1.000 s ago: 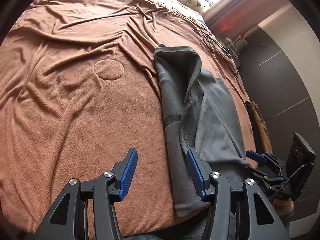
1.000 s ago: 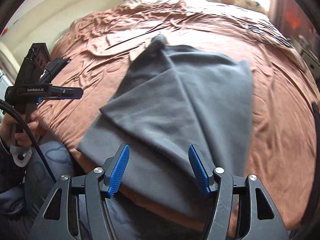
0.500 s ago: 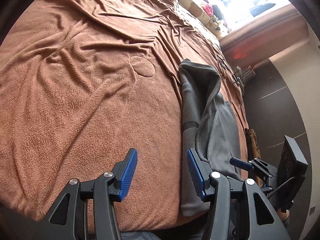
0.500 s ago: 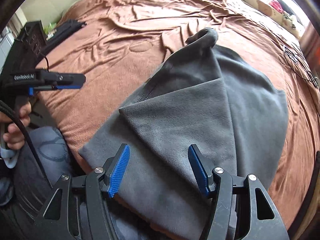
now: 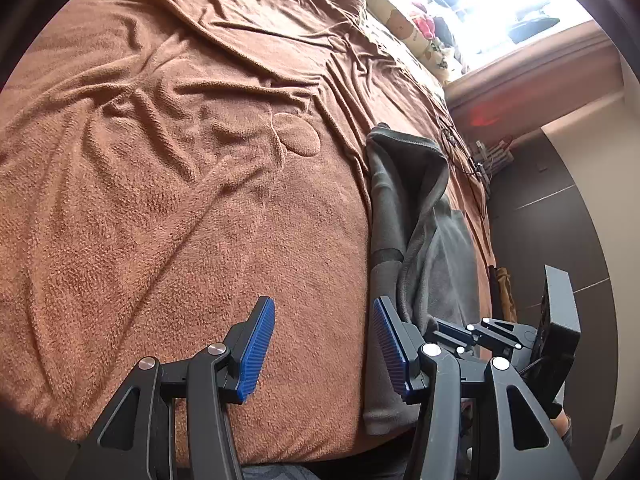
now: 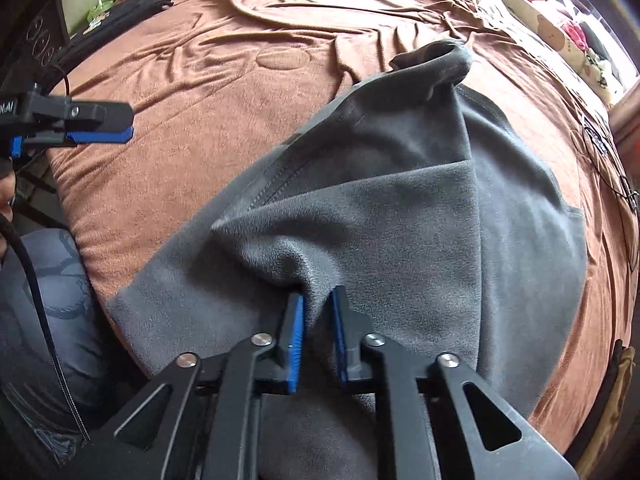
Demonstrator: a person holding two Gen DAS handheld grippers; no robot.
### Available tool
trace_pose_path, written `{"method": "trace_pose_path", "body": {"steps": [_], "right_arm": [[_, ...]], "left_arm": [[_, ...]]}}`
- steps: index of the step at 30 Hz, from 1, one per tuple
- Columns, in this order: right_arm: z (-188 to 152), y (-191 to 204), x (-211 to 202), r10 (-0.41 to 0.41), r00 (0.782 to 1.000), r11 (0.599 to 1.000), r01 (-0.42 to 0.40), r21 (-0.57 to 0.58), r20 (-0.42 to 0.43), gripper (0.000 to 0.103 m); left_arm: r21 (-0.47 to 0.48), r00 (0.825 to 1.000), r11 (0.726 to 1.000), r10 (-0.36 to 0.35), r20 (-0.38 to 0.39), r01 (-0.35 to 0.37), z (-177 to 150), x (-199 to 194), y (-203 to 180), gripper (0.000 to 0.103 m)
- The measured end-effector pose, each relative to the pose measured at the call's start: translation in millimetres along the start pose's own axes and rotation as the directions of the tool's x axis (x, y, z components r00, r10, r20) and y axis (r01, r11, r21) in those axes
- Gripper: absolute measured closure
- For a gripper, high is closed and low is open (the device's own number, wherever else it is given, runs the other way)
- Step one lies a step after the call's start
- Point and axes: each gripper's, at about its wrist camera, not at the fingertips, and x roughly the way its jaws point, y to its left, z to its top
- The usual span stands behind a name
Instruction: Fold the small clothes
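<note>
A grey fleece garment (image 6: 420, 208) lies partly folded on the brown bed cover, near the bed's front edge. It also shows in the left wrist view (image 5: 404, 216) as a narrow strip at the right. My right gripper (image 6: 318, 320) is shut on a pinched ridge of the garment's top layer near its front hem. My left gripper (image 5: 320, 344) is open and empty above bare cover, just left of the garment's edge. It shows side-on at the left of the right wrist view (image 6: 100, 128).
The brown terry bed cover (image 5: 180, 200) is wrinkled and spans the bed. Pillows and soft toys (image 5: 408, 20) lie at the far end by the window. A dark wall and cabinet (image 5: 568, 220) stand right of the bed. The person's knee (image 6: 48, 280) is at the bed's front edge.
My right gripper has gone from open above the garment to shut on a fold of it. My left gripper has drifted left, off the garment, and stays open.
</note>
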Motion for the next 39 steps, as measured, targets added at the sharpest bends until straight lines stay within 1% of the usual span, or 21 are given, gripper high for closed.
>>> {"method": "trace_pose_path", "body": {"steps": [3,7,12,16,22,27,29,32,33,35,37,38,39], "right_arm": [[-2,-9,-13,0.012,0.999,0.999,-0.013,0.033,0.041,0.097],[-8,-26,-35,0.008,0.995,0.996,-0.017,0.09,0.098,0.097],[-19,-59,-65,-0.013,0.984,0.983,-0.019,0.182,0.177,0.097],[-29,-86,-81,-0.04,0.975,0.966,-0.018,0.26,0.216,0.097],[-44,-119,-91,-0.071,0.969,0.936,-0.018,0.352,0.238,0.098],[-55,-144,-88,-0.08,0.967,0.907,-0.029,0.419,0.24,0.1],[-57,-157,-84,-0.097,0.967,0.896,-0.019,0.443,0.237,0.1],[-61,-176,-75,-0.118,0.971,0.858,-0.005,0.513,0.206,0.1],[-65,-182,-72,-0.106,0.974,0.839,-0.021,0.543,0.201,0.1],[-72,-190,-67,-0.057,0.976,0.812,-0.077,0.578,0.21,0.099],[-78,-191,-64,-0.02,0.977,0.797,-0.114,0.594,0.214,0.098],[-80,-190,-63,-0.006,0.976,0.796,-0.127,0.592,0.217,0.093],[-83,-189,-63,0.01,0.975,0.793,-0.144,0.592,0.223,0.084]], "left_arm": [[0.012,1.0,1.0,0.005,0.0,-0.005,2,-1,-3,0.05],[0.031,1.0,1.0,0.003,0.001,-0.003,9,-1,-13,0.05],[0.067,1.0,0.998,-0.002,0.004,0.002,20,0,-30,0.05],[0.09,1.0,0.996,0.009,-0.003,-0.008,27,6,-41,0.05],[0.112,1.0,0.994,0.017,-0.015,-0.015,35,14,-51,0.05],[0.124,0.999,0.992,0.028,-0.027,-0.024,41,24,-56,0.05],[0.128,0.999,0.991,0.034,-0.033,-0.03,43,28,-58,0.05],[0.137,0.998,0.99,0.045,-0.043,-0.039,45,35,-62,0.05],[0.14,0.998,0.989,0.049,-0.049,-0.041,47,38,-63,0.05],[0.15,0.997,0.988,0.053,-0.057,-0.044,49,42,-66,0.05],[0.164,0.996,0.985,0.058,-0.064,-0.047,51,46,-69,0.05],[0.171,0.996,0.984,0.061,-0.068,-0.048,53,49,-70,0.05],[0.176,0.995,0.983,0.064,-0.071,-0.051,55,51,-71,0.05]]}}
